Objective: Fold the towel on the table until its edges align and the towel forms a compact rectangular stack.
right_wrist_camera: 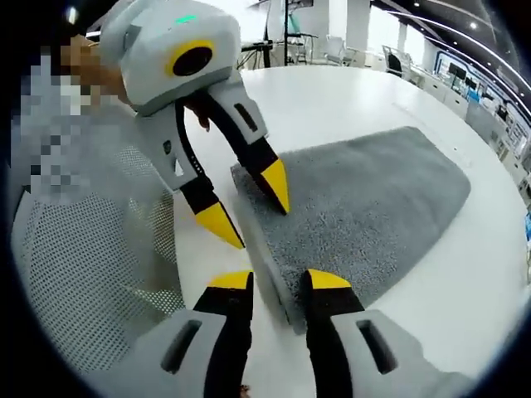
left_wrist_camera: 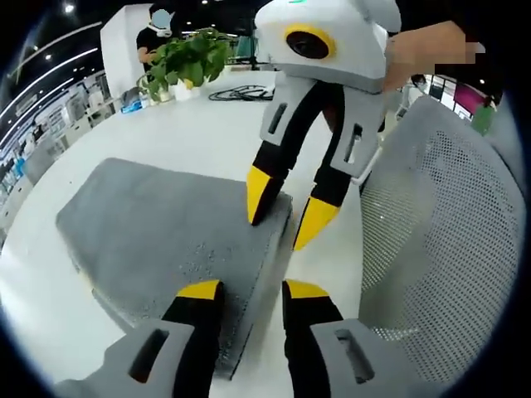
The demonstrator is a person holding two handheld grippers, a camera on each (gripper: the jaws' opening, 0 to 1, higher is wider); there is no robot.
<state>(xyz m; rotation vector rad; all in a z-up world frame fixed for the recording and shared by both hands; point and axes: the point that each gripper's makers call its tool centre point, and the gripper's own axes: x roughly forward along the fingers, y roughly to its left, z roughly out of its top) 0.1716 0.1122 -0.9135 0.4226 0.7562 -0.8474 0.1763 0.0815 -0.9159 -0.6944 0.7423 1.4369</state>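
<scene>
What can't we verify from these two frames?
- Layers in the towel: the near edge is thick, the fold count is unreadable in both views.
- Towel's near corner, left gripper view: hidden behind the left gripper.
- Whether either gripper pinches cloth: the right gripper straddles the edge, contact unclear.

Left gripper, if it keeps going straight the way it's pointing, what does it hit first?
Most likely the near edge of the gray towel, which lies between and just ahead of the left gripper's open jaws. The right gripper sits further along that line, though depth is hard to judge.

Grey towel (left_wrist_camera: 166,228) (right_wrist_camera: 365,207) folded, flat on white table (left_wrist_camera: 191,137) (right_wrist_camera: 348,95), near edge.
</scene>
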